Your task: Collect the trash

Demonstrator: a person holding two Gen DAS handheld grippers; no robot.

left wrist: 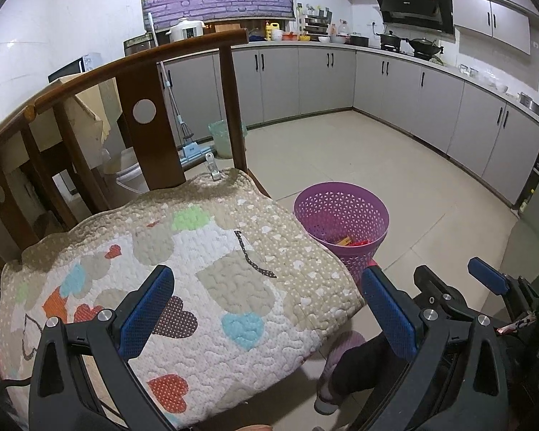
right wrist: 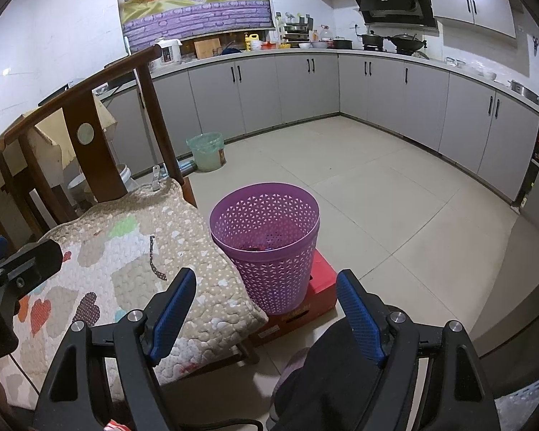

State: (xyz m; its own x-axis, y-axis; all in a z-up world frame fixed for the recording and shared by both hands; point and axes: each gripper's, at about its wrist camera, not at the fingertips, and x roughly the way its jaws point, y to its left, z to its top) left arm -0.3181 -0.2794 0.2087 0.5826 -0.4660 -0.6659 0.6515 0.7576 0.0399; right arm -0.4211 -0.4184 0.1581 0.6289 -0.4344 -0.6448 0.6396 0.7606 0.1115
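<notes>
Wrappers in the purple basket (right wrist: 266, 240) are hard to make out; both hand-held grippers, left (left wrist: 266, 309) and right (right wrist: 266, 318), gape empty short of it.

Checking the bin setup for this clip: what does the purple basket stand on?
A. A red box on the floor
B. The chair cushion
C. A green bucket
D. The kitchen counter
A: the right wrist view shows the basket standing on a red box on the floor, beside the chair.

Kitchen: grey cabinets (right wrist: 388, 89), beige tiled floor (right wrist: 377, 186), wooden chair (left wrist: 143, 82).
</notes>
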